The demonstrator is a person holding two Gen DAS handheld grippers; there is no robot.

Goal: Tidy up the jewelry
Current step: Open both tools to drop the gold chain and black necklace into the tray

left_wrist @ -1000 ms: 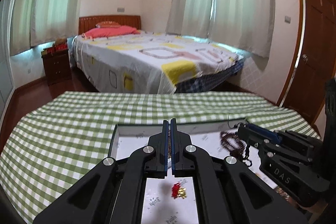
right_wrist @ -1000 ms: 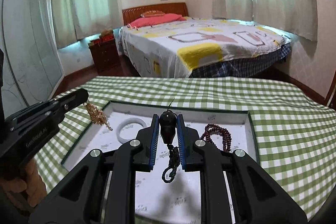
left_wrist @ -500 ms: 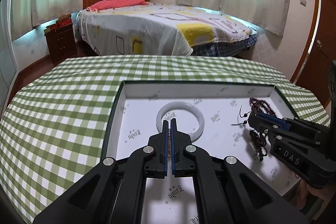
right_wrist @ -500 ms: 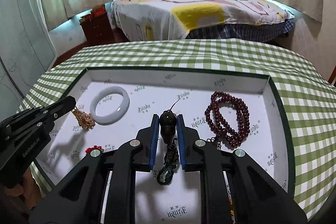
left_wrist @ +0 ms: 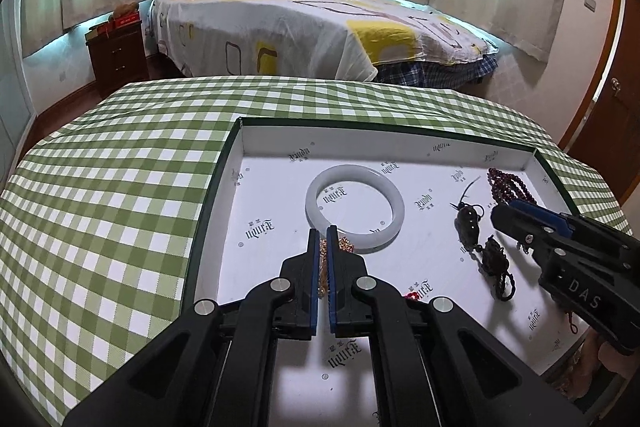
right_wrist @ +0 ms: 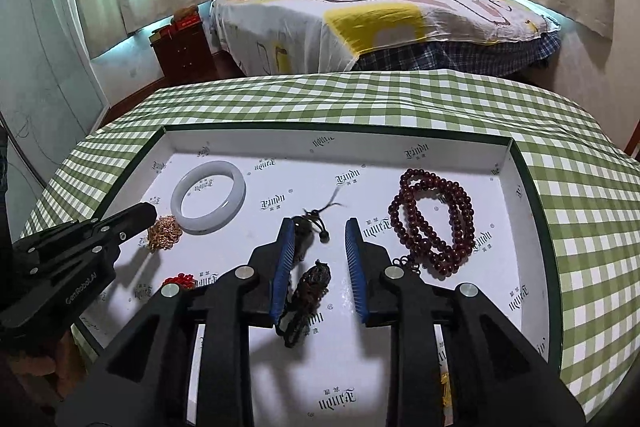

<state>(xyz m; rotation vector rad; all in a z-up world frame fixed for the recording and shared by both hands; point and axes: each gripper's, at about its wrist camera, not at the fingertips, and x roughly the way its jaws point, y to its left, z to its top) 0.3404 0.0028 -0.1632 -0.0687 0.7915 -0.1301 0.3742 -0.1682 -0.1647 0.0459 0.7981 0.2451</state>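
Note:
A white-lined tray lies on the green checked table. In it lie a white bangle, dark red beads, and a dark pendant with cord. My left gripper is shut on a gold chain, which rests on the tray floor beside the bangle. My right gripper is open, its jaws either side of the pendant lying on the tray.
A small red bead piece lies near the tray's front left. A gold item shows under my right gripper. A bed stands behind the table, a nightstand to its left.
Both grippers came down into the tray. My right gripper opened and let the pendant go onto the tray floor. My left gripper lowered the gold chain beside the bangle.

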